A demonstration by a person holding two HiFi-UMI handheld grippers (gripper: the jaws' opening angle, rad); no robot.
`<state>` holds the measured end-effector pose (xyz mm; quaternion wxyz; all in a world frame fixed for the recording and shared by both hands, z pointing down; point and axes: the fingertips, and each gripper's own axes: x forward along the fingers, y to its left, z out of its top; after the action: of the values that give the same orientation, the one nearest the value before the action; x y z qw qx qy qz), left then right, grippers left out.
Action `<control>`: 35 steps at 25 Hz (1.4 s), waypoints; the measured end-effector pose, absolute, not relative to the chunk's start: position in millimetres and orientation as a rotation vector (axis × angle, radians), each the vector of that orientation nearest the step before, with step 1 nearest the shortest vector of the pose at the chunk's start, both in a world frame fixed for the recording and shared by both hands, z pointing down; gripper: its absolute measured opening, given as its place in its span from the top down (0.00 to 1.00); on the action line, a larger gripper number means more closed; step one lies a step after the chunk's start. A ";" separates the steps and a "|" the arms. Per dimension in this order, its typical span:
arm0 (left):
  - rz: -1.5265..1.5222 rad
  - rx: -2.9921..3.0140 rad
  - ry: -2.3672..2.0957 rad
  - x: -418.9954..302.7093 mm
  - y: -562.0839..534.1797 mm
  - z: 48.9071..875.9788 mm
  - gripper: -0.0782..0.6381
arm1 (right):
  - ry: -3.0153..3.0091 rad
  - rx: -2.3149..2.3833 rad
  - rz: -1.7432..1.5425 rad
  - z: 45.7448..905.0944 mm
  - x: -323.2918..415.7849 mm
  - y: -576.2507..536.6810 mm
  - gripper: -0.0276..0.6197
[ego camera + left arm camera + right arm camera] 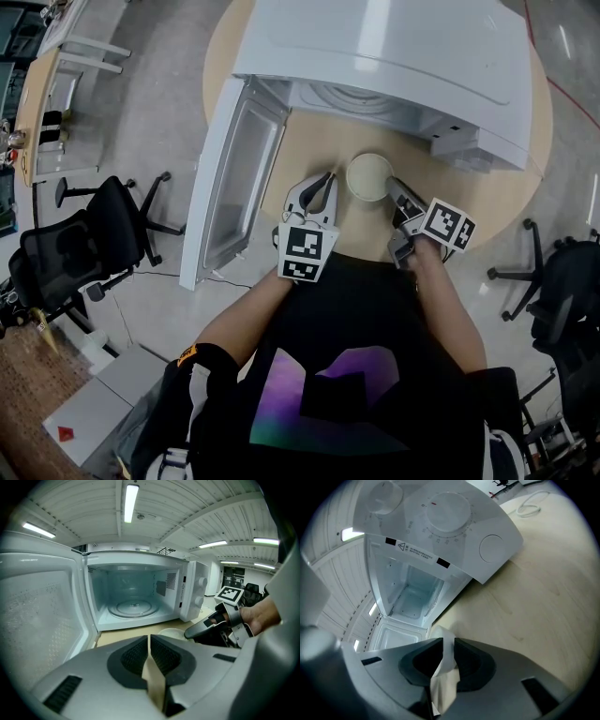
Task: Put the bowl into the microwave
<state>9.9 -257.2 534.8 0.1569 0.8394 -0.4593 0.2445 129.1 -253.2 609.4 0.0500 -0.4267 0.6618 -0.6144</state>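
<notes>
- Bowl (368, 176) position?
- On the table (497, 202), just in front of the open microwave (403, 47), not inside yet. In the head view the cavity mouth is at 12 o'clock from it and close. The door (230, 178) is swung out at 9 o'clock, off that line.
- Which gripper has it?
- The right gripper (397, 192). It sits at about 4 o'clock from the bowl, with its jaws pinched on the near-right rim. The right gripper view shows the white wall wedged between them (443, 663).
- Left one?
- The left gripper (317, 185) is at 8 o'clock from the bowl, just beside it and not touching. Its jaws are nearly together, and only table shows through the slit. It's empty.
- Bowl's long axis?
- None, it's round and sits upright with the mouth up.
- Pose of the right hand?
- The forearm comes up from 6 o'clock and the gripper points toward 11. It looks rolled, because the microwave is tilted in its own view.
- So the next move is?
- My guess is lift and push straight to 12 into the cavity (133, 599). A one-sided rim grip means the bowl may tip.
</notes>
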 end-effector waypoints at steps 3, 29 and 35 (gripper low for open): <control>0.709 2.399 -1.317 8.8 -256.8 535.8 0.82 | 1.980 -1.292 -1.882 610.6 130.5 -253.3 0.84; 0.667 2.391 -1.350 -1.6 -261.0 528.9 0.82 | 1.981 -1.238 -1.752 562.6 121.4 -266.2 0.88; 0.637 2.376 -1.385 -10.7 -266.3 524.2 0.82 | 1.963 -1.227 -1.716 543.6 119.7 -274.1 0.88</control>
<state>-10.7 -266.3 524.2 0.1587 0.8310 -0.4844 0.2228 119.7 -274.1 543.6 0.1294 -0.4223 0.6755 -0.5905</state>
